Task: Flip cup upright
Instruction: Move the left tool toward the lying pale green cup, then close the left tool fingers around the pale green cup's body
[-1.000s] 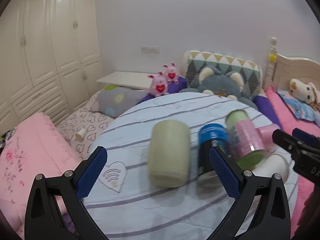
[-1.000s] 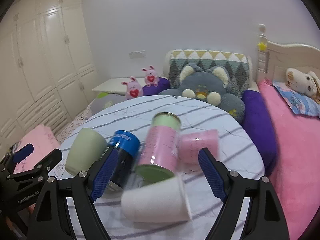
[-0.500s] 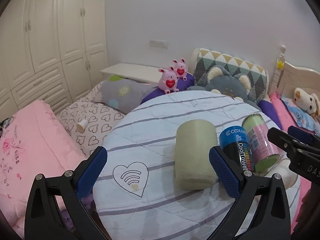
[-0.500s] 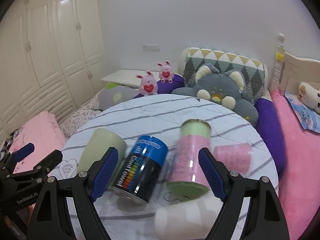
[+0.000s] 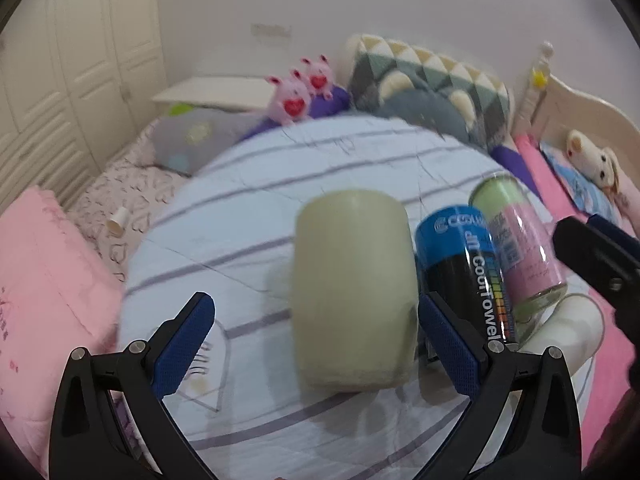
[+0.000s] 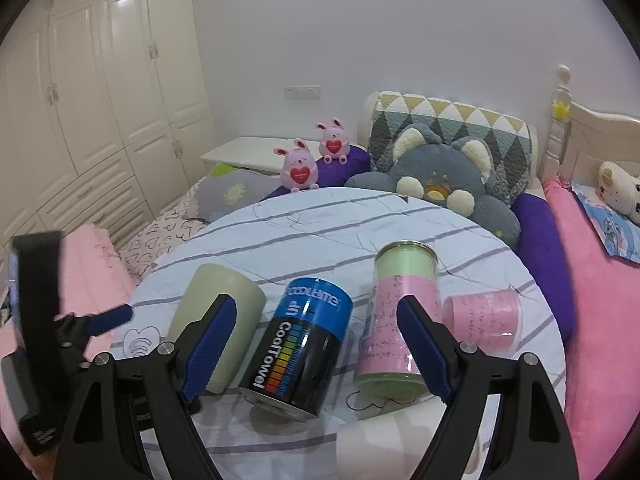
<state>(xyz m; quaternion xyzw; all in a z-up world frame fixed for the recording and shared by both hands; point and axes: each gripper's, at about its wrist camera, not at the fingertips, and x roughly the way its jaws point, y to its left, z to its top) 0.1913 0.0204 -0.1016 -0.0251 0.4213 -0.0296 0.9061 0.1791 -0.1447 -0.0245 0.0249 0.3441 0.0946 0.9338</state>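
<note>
Claws of both grippers stand wide apart, and neither one holds anything. Our left gripper [image 5: 312, 328] has its jaws spread on both sides of the pale green cup [image 5: 354, 292], which lies on its side on the striped round table [image 5: 248, 216]. The right blue pad [image 5: 450, 340] is just beside the cup's wall; because of blur we cannot tell if it touches. The left pad is well apart from the cup.

Our right gripper [image 6: 316, 344] hangs over the blue can [image 6: 300, 344] marked CoolTowel, also lying on its side, between the green cup [image 6: 212, 300] and the pink-and-green jar [image 6: 394, 320]. Its pads are apart from the can. A pink cup [image 6: 484, 316] lies beside the jar, and a white cup [image 6: 384, 444] lies near the table's front edge.
</note>
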